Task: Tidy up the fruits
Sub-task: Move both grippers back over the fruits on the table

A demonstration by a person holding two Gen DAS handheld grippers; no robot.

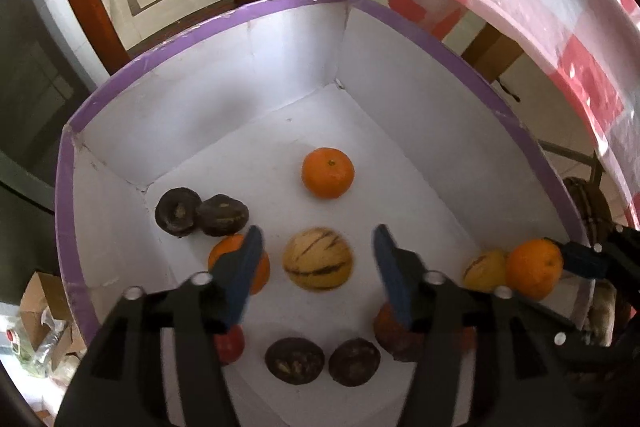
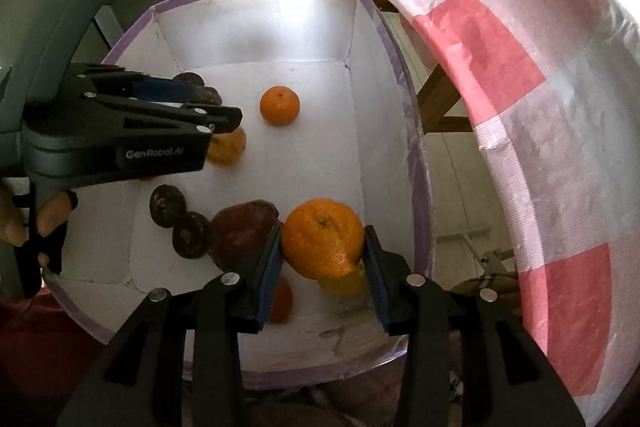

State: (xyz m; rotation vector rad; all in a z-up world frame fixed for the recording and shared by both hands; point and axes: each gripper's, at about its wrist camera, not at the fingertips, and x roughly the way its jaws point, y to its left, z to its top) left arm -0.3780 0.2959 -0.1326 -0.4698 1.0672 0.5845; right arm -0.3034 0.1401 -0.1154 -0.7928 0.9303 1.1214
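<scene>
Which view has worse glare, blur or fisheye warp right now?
Left wrist: box rim bows heavily, dark vignette in the corners, bright floor behind, striped melon slightly soft. Right wrist: checked tablecloth nearly blown out, back wall of the box has a bright patch, held orange sharp, fruit under it smeared.

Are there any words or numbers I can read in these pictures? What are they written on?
"GenRobot AI": printed in pale letters on the dark body of the left gripper, seen from the right wrist camera.
Nothing else is readable; the fruits, the white box and the checked cloth show no text.
</scene>
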